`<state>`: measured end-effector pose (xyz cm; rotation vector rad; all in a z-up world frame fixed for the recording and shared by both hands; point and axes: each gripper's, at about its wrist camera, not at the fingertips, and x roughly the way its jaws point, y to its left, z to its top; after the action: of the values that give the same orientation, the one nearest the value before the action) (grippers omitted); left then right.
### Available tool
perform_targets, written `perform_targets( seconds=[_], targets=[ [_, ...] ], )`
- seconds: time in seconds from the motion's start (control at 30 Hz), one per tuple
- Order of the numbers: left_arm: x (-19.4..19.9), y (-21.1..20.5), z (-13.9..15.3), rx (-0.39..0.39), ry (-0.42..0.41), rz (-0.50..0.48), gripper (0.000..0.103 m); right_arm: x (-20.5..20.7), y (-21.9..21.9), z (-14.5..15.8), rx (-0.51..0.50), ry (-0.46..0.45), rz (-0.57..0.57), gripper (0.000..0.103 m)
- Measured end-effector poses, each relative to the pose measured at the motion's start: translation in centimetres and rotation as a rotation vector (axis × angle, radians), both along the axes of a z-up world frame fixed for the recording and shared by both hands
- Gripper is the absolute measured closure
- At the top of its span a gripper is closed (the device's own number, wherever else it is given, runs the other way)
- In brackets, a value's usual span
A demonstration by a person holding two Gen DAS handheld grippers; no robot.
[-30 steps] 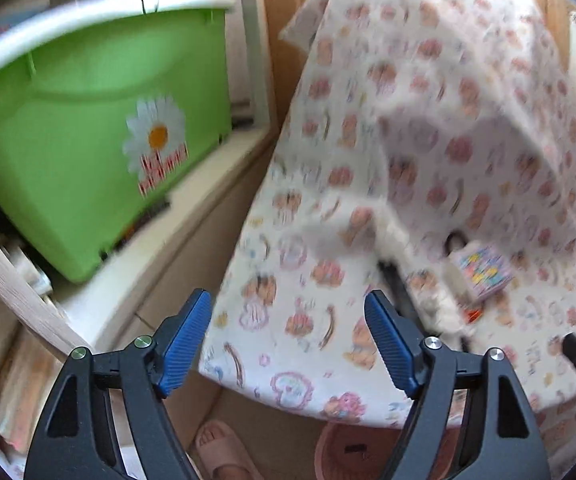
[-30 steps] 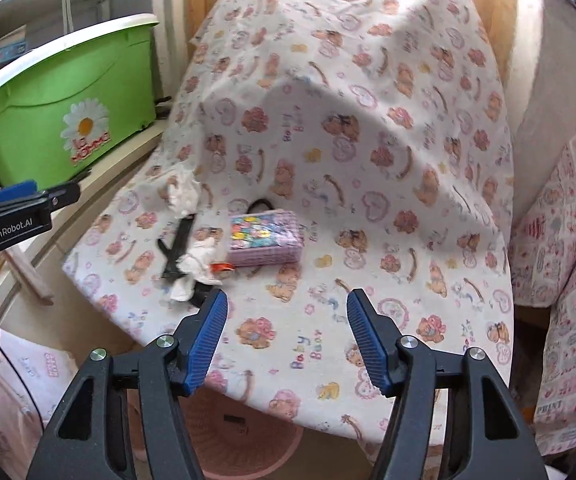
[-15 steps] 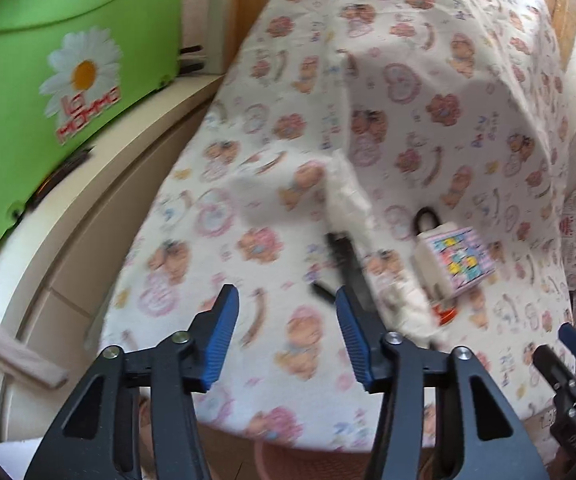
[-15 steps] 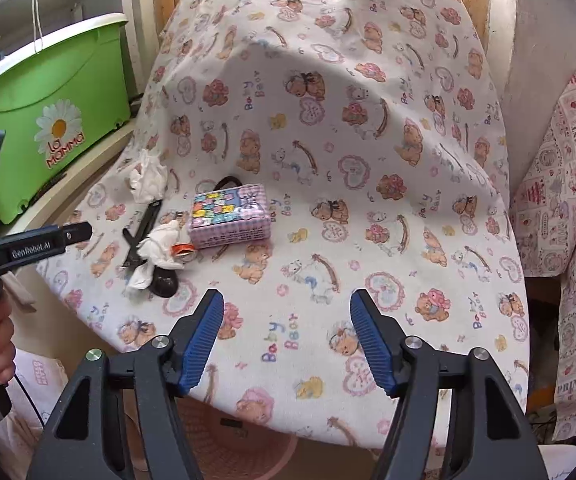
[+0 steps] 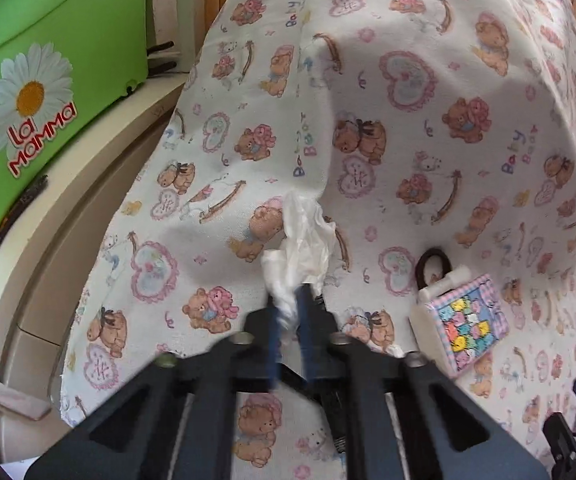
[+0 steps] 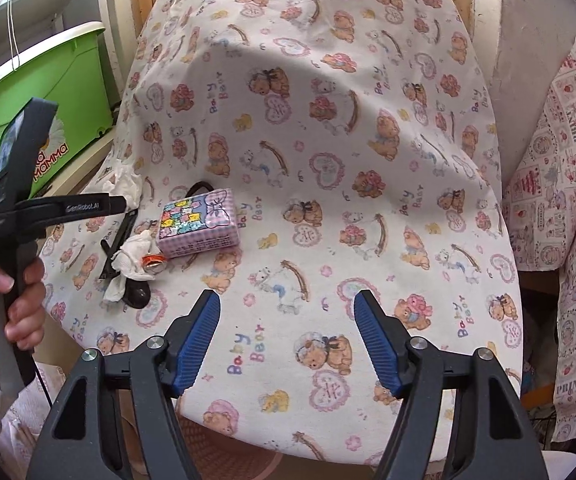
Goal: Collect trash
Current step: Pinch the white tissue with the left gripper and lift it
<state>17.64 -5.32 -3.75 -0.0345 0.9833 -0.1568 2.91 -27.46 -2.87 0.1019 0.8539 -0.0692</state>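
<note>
Left wrist: tongs (image 5: 289,320) now closed on tissue (image 5: 301,246).

Motion-blurred: left gripper (image 5: 289,334) fingers, so pad contact on the crumpled tissue (image 5: 301,250) only probably firm. Hidden under a second tissue wad (image 6: 134,258): much of a black tool (image 6: 118,246) and part of an orange-and-silver scrap (image 6: 154,262), too small to identify. Cut off by the frame: green bin (image 5: 44,92). Mostly covered by the bear-print cloth (image 6: 327,152): pink basket (image 6: 228,458) below.

right gripper (image 6: 288,338) fingers spread above the teddy-print cloth (image 6: 327,160), holding nothing.
</note>
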Motion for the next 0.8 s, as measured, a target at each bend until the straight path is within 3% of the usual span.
perform_targets(
  seconds=[0.1,0.27,0.6,0.7,0.8],
  targets=[
    [-0.5,1.0,0.5,-0.047,0.012,-0.003,0.101,-0.1,0.1,0.1,-0.006,-0.006,0.006,0.031],
    [-2.6,1.9,1.8,-0.036,-0.013,-0.044,0.102,0.0,0.7,0.1,-0.002,-0.012,0.016,0.031],
    [-7.1,2.5,6.7,0.011,-0.180,-0.102,0.101,1.3,2.8,0.0,0.008,-0.025,0.115,0.028],
    [-7.4,3.0,6.4,0.035,-0.215,-0.059,0.101,2.5,3.7,0.3,-0.001,-0.030,0.158,0.025],
    [-7.0,3.7,5.6,0.040,-0.212,-0.007,0.101,3.8,4.7,0.9,-0.022,-0.069,0.165,0.016]
  ],
)
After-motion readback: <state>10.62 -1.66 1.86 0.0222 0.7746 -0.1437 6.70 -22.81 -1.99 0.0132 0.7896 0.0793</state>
